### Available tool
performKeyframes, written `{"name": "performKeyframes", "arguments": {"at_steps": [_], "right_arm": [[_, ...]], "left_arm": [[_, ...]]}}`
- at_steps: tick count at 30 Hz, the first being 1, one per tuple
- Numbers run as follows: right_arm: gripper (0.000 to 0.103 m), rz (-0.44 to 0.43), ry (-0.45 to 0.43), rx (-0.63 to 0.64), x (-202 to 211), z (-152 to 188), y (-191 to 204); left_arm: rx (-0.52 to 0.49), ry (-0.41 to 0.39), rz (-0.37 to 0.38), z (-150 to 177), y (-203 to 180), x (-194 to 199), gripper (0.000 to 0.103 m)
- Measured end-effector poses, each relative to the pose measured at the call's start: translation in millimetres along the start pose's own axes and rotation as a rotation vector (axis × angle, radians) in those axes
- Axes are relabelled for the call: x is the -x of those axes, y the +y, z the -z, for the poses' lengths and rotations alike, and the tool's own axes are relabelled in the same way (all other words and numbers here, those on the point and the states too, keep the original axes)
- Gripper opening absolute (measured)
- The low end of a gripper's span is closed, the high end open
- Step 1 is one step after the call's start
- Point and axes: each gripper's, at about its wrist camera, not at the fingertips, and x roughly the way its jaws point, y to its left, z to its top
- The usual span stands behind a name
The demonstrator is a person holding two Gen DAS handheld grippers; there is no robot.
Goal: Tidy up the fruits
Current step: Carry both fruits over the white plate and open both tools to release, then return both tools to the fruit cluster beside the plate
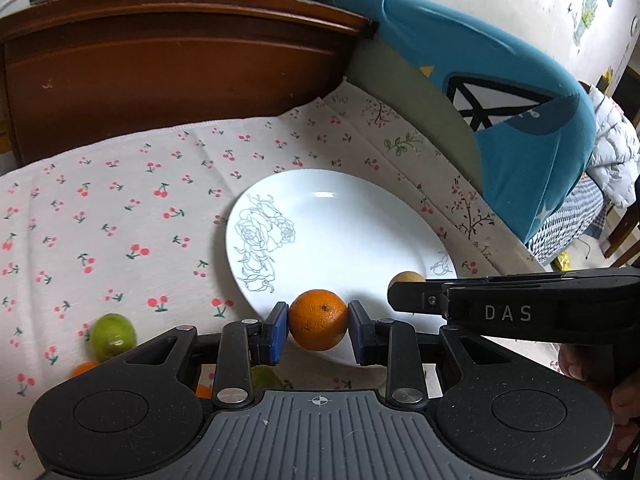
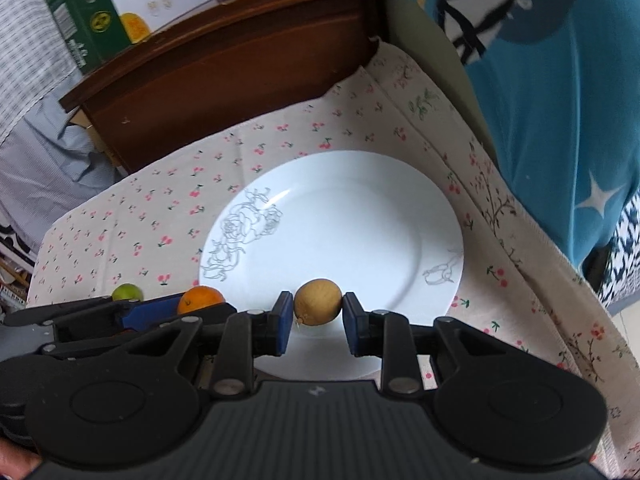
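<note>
Our left gripper (image 1: 319, 322) is clamped on an orange (image 1: 319, 319), held over the near rim of the white plate (image 1: 360, 232). Our right gripper (image 2: 316, 312) is clamped on a tan round fruit (image 2: 318, 301), just right of the left one and also above the plate's near edge. Left of the left gripper, a green fruit (image 1: 112, 336) lies on the cherry-print cloth (image 1: 120, 200), with what seems another orange piece (image 1: 84, 368) beside it, half hidden.

A small orange fruit (image 1: 84, 368) and a green fruit (image 1: 266, 378) lie mostly hidden behind the black left gripper (image 1: 319, 322).
</note>
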Motion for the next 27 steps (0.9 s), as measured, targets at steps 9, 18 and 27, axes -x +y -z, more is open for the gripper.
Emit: {"name": "performKeyframes", "arguments": {"at_steps": [9,18,27], "right_arm": [[0.030,0.004,-0.015,-0.054,1,-5,-8],[0.030,-0.026,-0.050,-0.047,19,-5,-3],[0.035,-0.089,-0.044,0.057,40,16,22]], "left_arm": [[-0.019,-0.021,0.003,-5,-10,5,0.045],[-0.019,-0.059,-0.037,-8,-10,44,0.049],[0.021,-0.083,-0.147,16,10,83,0.065]]}}
